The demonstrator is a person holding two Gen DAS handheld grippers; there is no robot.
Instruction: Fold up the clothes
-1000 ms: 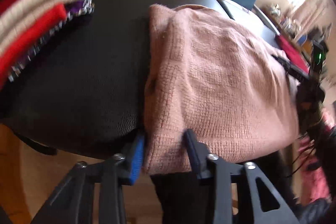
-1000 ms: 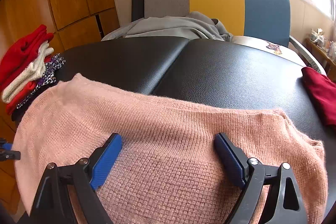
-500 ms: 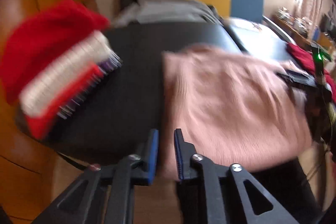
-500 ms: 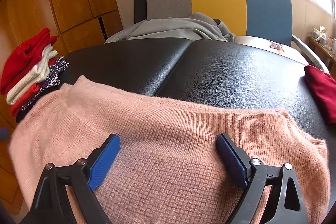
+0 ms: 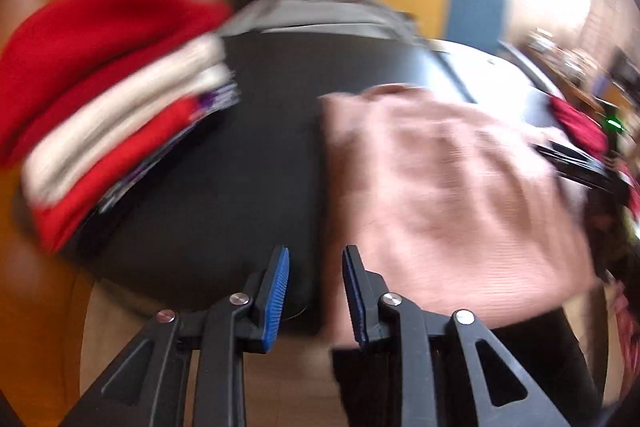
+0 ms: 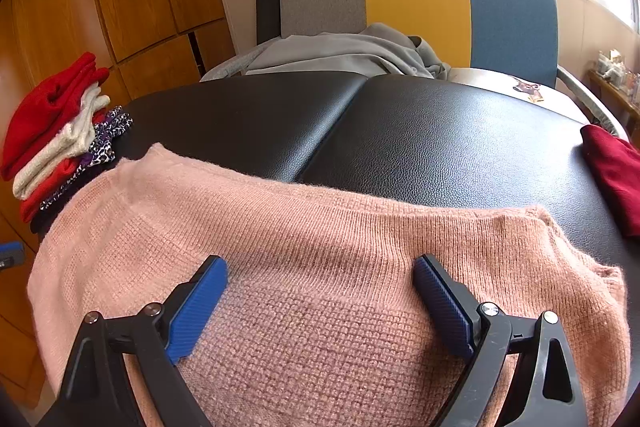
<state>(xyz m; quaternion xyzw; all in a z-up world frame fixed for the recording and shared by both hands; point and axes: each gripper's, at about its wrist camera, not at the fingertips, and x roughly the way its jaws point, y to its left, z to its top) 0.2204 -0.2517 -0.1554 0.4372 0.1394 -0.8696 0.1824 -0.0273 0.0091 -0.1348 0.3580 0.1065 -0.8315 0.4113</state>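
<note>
Black padded bench (image 6: 420, 147) carries our pink knit sweater (image 6: 320, 259) at its near edge, soft, floppy, light; left gripper (image 5: 316, 287) narrowly apart, empty, right gripper (image 6: 320, 303) wide apart over it; we'd pinch the hem corners.

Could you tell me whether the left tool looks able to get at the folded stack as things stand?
Probably yes: the left tool is open and holds nothing, and only bare black table lies between it and the stack.
</note>
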